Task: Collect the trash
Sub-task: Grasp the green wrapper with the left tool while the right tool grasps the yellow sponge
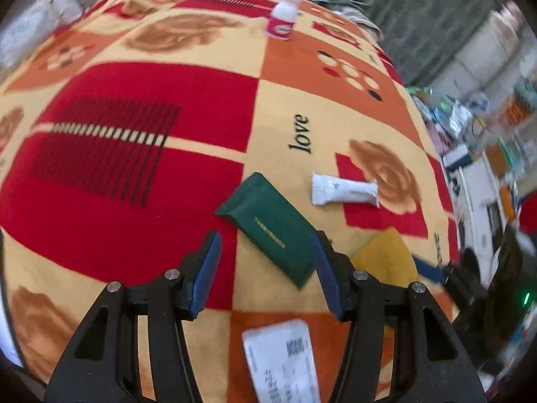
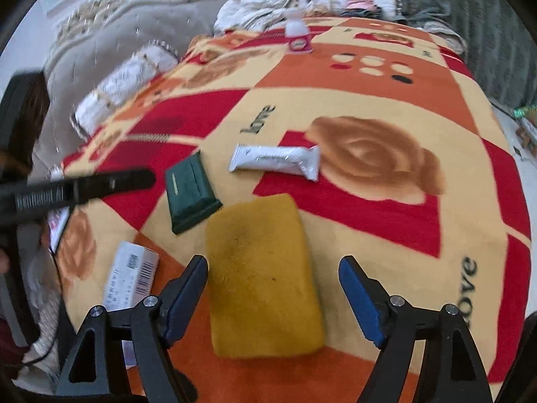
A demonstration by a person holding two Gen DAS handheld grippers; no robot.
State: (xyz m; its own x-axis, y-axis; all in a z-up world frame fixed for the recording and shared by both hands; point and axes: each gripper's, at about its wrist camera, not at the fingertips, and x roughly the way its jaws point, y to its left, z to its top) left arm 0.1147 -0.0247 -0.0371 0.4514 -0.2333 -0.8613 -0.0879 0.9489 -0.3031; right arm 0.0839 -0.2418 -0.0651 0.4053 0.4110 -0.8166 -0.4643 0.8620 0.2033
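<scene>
1. Blue-padded fingers of right gripper nearest the lens, set apart, nothing clamped.
2. Straddled a yellow sponge-like pad lying flat on the patterned blanket; left pad just beside its edge, contact uncertain; right pad clear of it.
3. Left gripper likewise parted and empty; right finger overlapped the near end of a green packet in view, contact not resolvable.
4. White labelled box lay below and between the left fingers, close to the blanket's near edge.
5. White wrapper lay beyond the green packet, well apart from both grippers; pink-and-white bottle stood upright at the far edge of the blanket.
6. Judged step: approach to a first pick, each gripper lined up on a separate piece.
7. Good practice for the yellow pad: centred across its short width, lowered until the pads flanked its sides, closed gently since it looked soft and compressible.
8. Good practice for the green packet: taken across its narrow width, fingertips kept off the blanket pile to avoid snagging the fabric.
9. No bin or bag visible in either view.
</scene>
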